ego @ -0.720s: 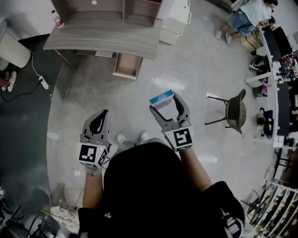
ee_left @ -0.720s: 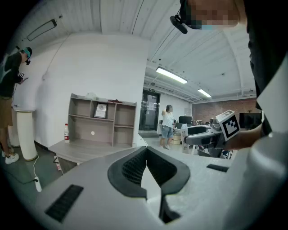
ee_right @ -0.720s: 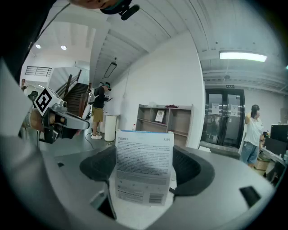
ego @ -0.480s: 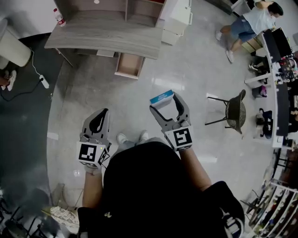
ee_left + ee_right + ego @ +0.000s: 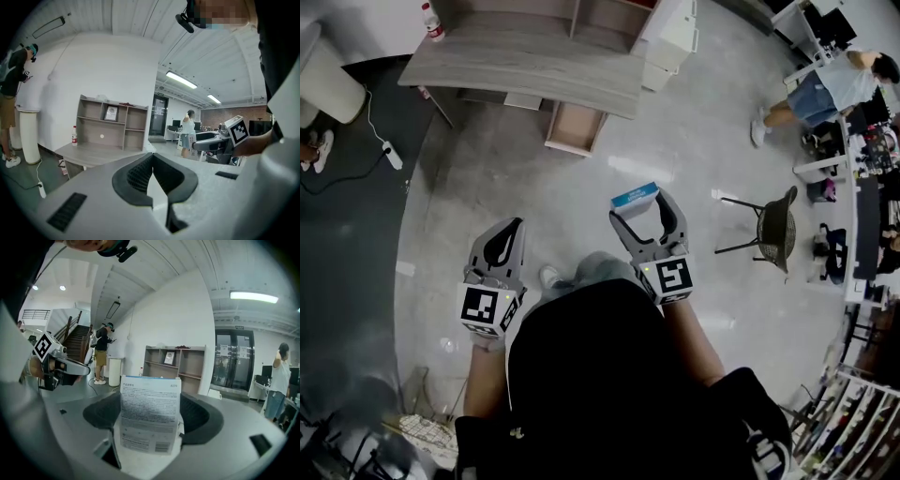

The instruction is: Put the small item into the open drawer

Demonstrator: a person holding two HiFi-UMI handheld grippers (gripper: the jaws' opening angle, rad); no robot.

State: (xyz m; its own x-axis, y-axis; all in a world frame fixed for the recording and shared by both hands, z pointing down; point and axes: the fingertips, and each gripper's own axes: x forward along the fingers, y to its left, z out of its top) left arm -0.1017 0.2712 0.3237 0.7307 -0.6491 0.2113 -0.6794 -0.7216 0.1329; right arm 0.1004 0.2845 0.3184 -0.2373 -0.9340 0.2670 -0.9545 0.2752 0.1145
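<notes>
Now the open drawer sits further right, box still gripped.

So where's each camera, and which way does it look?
Head view: on the person's head, looking down at the desk and open drawer; shows arms, left tool, right tool with box.
Left gripper view: on the left tool, facing the desk; shows its shut jaws.
Right gripper view: on the right tool, facing that desk; shows jaws gripping the box.
Shared: both gripper views see the desk and the other tool.
</notes>
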